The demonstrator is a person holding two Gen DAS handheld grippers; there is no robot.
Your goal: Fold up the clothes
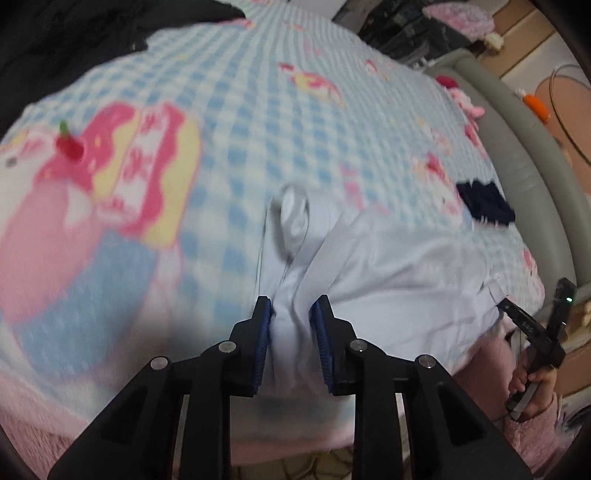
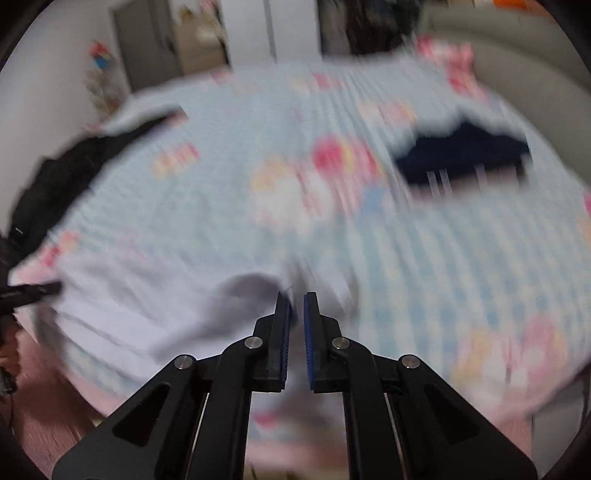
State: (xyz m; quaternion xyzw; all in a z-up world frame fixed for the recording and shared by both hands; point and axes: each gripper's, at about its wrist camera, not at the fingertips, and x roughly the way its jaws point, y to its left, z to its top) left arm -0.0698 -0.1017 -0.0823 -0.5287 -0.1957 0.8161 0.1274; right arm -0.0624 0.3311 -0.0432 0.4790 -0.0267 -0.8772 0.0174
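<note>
A pale blue-white garment [image 1: 399,258] lies crumpled near the front edge of the bed. In the left wrist view a bunched fold of it fills the gap between the blue pads, and my left gripper [image 1: 291,308] is shut on it. The right wrist view is motion-blurred. There the same garment [image 2: 140,295] spreads to the left, and my right gripper [image 2: 297,300] is nearly closed, shut on a thin edge of the cloth. The right gripper [image 1: 532,326] also shows at the garment's far corner, held by a hand [image 1: 533,384].
The bed carries a blue gingham blanket [image 1: 240,110] with pink cartoon prints. A small folded navy garment [image 1: 484,203] [image 2: 461,155] lies further back. Black clothing [image 1: 74,33] [image 2: 62,177] is heaped at the far side. A grey padded bed frame [image 1: 517,147] runs along the right.
</note>
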